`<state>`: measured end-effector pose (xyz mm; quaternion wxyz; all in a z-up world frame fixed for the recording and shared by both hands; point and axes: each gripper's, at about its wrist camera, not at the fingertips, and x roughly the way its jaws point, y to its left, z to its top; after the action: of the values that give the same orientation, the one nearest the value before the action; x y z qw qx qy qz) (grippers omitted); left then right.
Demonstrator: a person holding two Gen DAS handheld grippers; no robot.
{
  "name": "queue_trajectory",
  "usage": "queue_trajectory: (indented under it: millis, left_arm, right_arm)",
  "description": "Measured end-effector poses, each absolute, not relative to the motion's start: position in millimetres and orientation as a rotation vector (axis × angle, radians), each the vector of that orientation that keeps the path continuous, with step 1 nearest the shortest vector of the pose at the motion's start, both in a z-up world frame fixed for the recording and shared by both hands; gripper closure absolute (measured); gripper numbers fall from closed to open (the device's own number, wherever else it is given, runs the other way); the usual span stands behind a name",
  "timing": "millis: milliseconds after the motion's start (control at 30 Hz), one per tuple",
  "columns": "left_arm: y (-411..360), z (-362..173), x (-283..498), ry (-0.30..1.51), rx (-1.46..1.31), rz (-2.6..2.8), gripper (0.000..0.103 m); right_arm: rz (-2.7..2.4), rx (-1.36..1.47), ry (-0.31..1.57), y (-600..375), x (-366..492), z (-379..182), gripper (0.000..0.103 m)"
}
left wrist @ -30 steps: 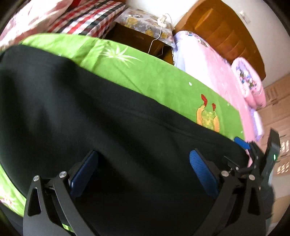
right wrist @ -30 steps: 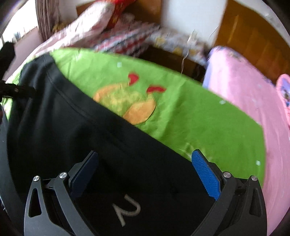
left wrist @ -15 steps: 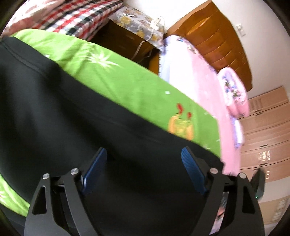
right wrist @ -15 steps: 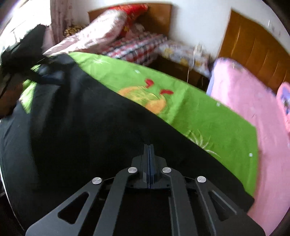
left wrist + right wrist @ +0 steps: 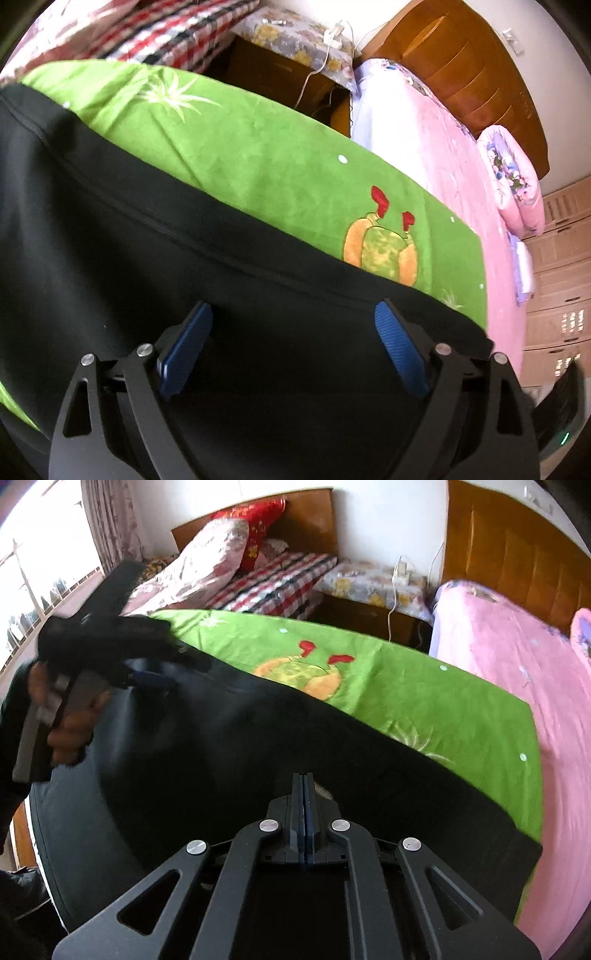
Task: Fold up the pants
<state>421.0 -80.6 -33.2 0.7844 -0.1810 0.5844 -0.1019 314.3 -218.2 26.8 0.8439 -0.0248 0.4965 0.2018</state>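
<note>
Black pants (image 5: 155,266) lie spread across a green cartoon-print sheet (image 5: 258,155) on the near bed. Left gripper (image 5: 293,332) hovers over them, jaws wide apart; right gripper (image 5: 303,797) is closed, apparently pinching the fabric. Beyond: wooden nightstand (image 5: 365,622), pink bed (image 5: 517,657), plaid bedding (image 5: 273,587).

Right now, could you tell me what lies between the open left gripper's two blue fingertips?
Only the black pants, in the left wrist view. The left gripper is open over the cloth, with nothing else between its pads.
</note>
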Motion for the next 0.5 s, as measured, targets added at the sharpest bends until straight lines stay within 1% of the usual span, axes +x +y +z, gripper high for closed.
queue_trajectory:
  millis: [67,200,300,433,500]
  left_arm:
    - [-80.2,-33.0,421.8,1.245,-0.373,-0.198,0.011]
    - [-75.2,-32.5,433.0,1.226,-0.399,-0.116,0.002]
    - [-82.0,-35.3,442.2,1.252,-0.368,-0.061,0.002]
    - [-100.5,-40.2,458.8,1.326,-0.267,0.147,0.002]
    - [-118.4,-47.1,469.0,1.379,-0.14,0.253,0.001]
  right_arm:
    - [0.434,-0.026,1.079,-226.5,330.1,14.3,0.097]
    - [0.473,0.012,1.073,-232.5,345.4,6.9,0.097]
    - [0.516,0.055,1.057,-239.2,357.4,9.2,0.097]
    - [0.495,0.078,1.049,-249.0,370.5,6.8,0.097]
    - [0.467,0.069,1.038,-253.0,376.2,3.9,0.097]
